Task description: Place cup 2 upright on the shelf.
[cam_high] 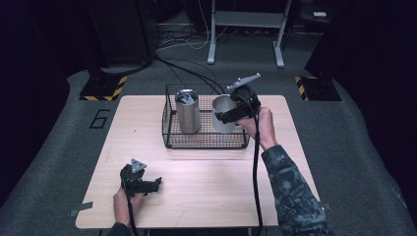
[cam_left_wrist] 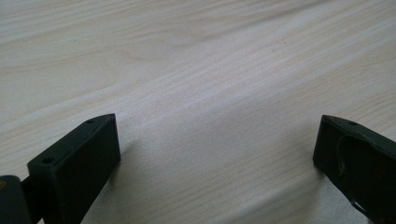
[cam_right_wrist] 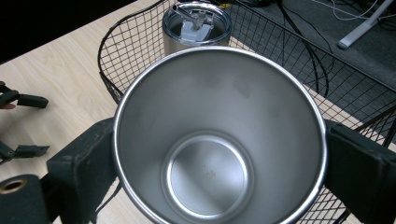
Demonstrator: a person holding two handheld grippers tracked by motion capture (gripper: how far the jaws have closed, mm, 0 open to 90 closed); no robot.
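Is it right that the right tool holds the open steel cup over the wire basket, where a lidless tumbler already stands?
Not quite: the tumbler in the wire basket has a clear lid on, as the right gripper view shows. The right tool does hold the open steel cup.

My right gripper (cam_right_wrist: 219, 154) hides the steel cup's (cam_right_wrist: 219, 135) outer wall, and the pic's bottom edge cuts its near rim. Behind the cup, the lidded tumbler (cam_right_wrist: 197, 25) shows just its top; the basket (cam_right_wrist: 121, 51) runs off the right edge.
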